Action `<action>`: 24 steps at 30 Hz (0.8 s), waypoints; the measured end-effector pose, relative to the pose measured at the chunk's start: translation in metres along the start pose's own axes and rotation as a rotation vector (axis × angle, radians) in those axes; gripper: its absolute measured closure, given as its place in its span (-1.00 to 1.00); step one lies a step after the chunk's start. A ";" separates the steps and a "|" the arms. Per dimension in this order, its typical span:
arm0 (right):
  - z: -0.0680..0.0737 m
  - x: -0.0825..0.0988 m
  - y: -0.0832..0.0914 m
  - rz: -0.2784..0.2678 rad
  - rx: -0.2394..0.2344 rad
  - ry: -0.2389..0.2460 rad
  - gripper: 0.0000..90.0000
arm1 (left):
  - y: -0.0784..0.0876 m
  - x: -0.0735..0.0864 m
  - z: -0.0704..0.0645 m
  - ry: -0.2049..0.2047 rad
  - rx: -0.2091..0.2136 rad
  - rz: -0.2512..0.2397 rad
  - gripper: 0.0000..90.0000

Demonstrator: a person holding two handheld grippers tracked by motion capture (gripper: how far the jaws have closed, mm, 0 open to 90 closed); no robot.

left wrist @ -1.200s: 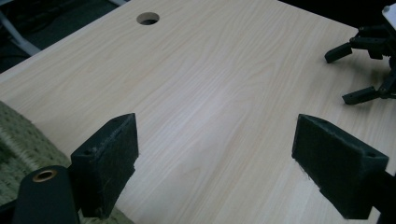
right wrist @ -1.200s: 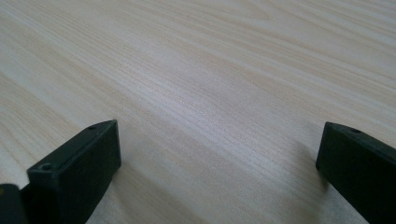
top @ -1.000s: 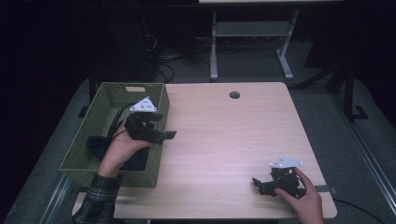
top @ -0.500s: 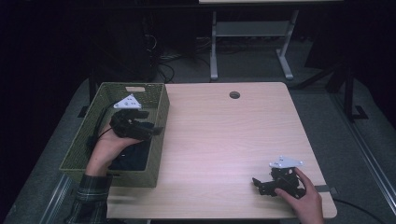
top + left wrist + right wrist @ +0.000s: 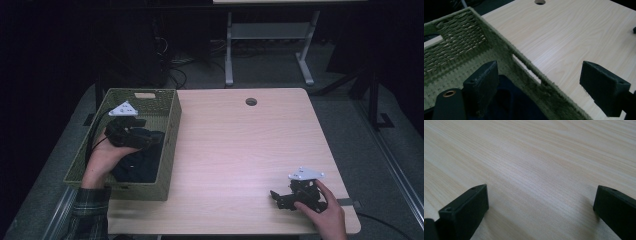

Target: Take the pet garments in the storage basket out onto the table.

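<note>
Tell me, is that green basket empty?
No. The green basket holds dark cloth, lying on its floor below the open left claw.

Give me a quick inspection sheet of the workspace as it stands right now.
Surface: light wood table, cable hole near the far edge.
Job's things: green woven basket on the table's left part, dark cloth inside.
Clutter: nothing seen.
Grippers: left tool open over the basket's right wall; right tool open, low at the near right corner.
Cables: black cable trails from the left tool.
Surroundings: dark floor, metal stand behind.
</note>
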State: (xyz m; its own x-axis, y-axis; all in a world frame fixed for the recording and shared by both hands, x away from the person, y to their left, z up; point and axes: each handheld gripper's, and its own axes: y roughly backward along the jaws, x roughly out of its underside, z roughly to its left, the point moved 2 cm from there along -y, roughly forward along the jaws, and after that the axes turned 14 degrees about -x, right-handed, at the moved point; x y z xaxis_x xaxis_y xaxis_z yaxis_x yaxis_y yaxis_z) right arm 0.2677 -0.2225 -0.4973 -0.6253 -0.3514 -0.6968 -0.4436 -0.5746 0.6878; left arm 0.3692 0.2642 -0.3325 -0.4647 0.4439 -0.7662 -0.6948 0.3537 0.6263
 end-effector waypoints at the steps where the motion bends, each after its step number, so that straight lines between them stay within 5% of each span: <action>1: 0.000 0.000 0.000 0.000 0.000 0.000 -1.00 | 0.000 0.001 0.002 0.003 -0.005 0.003 -0.67; 24: 0.000 0.000 0.000 -0.001 0.000 0.001 -1.00 | -0.003 0.038 0.037 0.058 -0.089 0.099 -0.59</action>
State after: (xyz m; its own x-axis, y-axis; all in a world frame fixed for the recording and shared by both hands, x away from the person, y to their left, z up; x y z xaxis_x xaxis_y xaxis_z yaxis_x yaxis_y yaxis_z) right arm 0.2677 -0.2226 -0.4973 -0.6244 -0.3515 -0.6975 -0.4440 -0.5749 0.6873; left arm 0.3738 0.3109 -0.3585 -0.5627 0.4238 -0.7098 -0.6887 0.2346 0.6860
